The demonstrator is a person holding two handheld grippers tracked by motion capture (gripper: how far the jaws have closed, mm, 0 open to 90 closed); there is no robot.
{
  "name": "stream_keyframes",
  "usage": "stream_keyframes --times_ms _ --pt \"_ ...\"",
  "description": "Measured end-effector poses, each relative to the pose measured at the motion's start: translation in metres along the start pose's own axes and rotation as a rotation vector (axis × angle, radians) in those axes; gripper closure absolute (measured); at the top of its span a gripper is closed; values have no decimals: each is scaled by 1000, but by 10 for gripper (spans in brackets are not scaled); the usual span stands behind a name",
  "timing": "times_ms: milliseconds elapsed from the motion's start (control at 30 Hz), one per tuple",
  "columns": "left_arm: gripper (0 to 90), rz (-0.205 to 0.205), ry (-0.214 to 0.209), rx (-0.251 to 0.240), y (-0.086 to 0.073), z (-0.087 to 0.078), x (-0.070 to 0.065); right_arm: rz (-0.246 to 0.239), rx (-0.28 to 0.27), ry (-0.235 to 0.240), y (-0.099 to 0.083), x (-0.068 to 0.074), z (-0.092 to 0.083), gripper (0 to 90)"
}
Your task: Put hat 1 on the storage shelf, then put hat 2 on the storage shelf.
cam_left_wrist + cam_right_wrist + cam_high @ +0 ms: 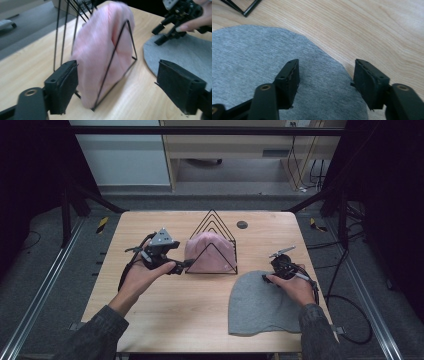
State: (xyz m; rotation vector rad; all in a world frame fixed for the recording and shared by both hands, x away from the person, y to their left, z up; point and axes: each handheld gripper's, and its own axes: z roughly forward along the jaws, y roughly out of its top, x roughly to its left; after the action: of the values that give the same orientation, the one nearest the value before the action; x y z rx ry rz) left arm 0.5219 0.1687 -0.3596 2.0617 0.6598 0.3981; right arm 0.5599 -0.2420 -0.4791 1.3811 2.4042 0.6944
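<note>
Wood table (165, 310) on grey floor (50, 250); L tongs (117, 85) & R tongs (327, 77) both gaping, empty.

My light wooden table (200, 320) stands on grey floor (50, 250) between 2 metal rails (40, 292), facing a pale wall (125, 160), a wooden shelf unit (230, 147) and dangling cables (300, 170).

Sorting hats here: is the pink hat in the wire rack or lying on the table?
In the rack. The pink hat stands upright between the triangular frames of the black wire rack.
</note>
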Motion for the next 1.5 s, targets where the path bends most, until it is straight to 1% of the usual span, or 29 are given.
stream_keyframes --times_ms 33,67,133,200,233,333,400,433,500,533,567,600,667,700,733,800,867,900,933,1033,1067,1100,1133,1233,1300,1367,1400,1467,1500 --pt "150 0 0 0 0 0 0 0 0 0 0 0 0 368" --pt "142 -11 -9 3 -8 -1 -1 5 4 -12 0 -1 2 352" --pt "137 -13 -7 5 -12 -2 -2 4 14 -7 -1 -1 3 357" --pt "132 -27 -13 16 -21 -2 -2 12 19 -3 -1 -2 2 380" --pt "132 -27 -13 16 -21 -2 -2 12 19 -3 -1 -2 2 380" --pt "132 -25 -5 29 -26 -4 -2 0 30 8 -2 0 -1 497" --pt "133 -30 -11 25 -29 -6 -3 -5 37 22 -3 2 -3 579" --pt "133 -32 -13 26 -30 -7 -3 -12 48 36 -3 4 -5 680" --pt "133 -33 -9 32 -33 -8 -3 -18 52 46 -4 5 -6 745" --pt "133 -28 -8 37 -35 -8 -3 -18 52 46 -4 5 -6 745" --pt "131 -33 -12 41 -38 -7 -4 -4 46 74 -6 8 -6 803" --pt "126 -45 -31 50 -44 -5 -4 -10 45 80 -6 8 -6 819" --pt "110 -49 -37 59 -47 -3 -3 -12 42 85 -6 8 -7 833" --pt "110 -55 -52 70 -51 -1 -3 -16 38 89 -6 9 -8 839" --pt "82 -57 -60 76 -54 0 -3 -22 17 100 -6 9 -11 843" --pt "75 -62 -70 108 -60 3 -3 -30 -18 102 -5 11 -16 844" --pt "72 -65 -73 123 -64 5 -3 -43 -65 113 -4 15 -26 844" --pt "72 -69 -72 128 -67 5 -3 -63 -102 119 -3 19 -35 844" --pt "72 -75 -73 131 -69 5 -4 -67 -116 127 -2 21 -39 844" --pt "73 -76 -81 140 -72 3 -6 -112 -174 136 -2 31 -57 844" --pt "74 -76 -81 140 -72 3 -6 -112 -174 136 -2 31 -57 844" --pt "74 -67 -91 142 -72 1 -8 -145 -208 146 -1 40 -70 845" --pt "75 -67 -91 142 -72 1 -8 -145 -208 146 -1 40 -70 845" --pt "82 -59 -108 133 -71 -2 -13 -194 -269 165 0 56 -92 845" --pt "84 -38 -120 138 -70 -2 -19 -220 -307 182 3 68 -106 845" --pt "88 -29 -123 141 -70 -3 -24 -236 -325 189 5 74 -113 846" --pt "92 -20 -135 140 -69 -3 -28 -257 -349 204 8 82 -120 846" --pt "95 -17 -143 139 -68 -4 -30 -273 -369 213 11 89 -127 846" --pt "98 -8 -156 138 -67 -6 -34 -283 -382 223 14 94 -131 847"
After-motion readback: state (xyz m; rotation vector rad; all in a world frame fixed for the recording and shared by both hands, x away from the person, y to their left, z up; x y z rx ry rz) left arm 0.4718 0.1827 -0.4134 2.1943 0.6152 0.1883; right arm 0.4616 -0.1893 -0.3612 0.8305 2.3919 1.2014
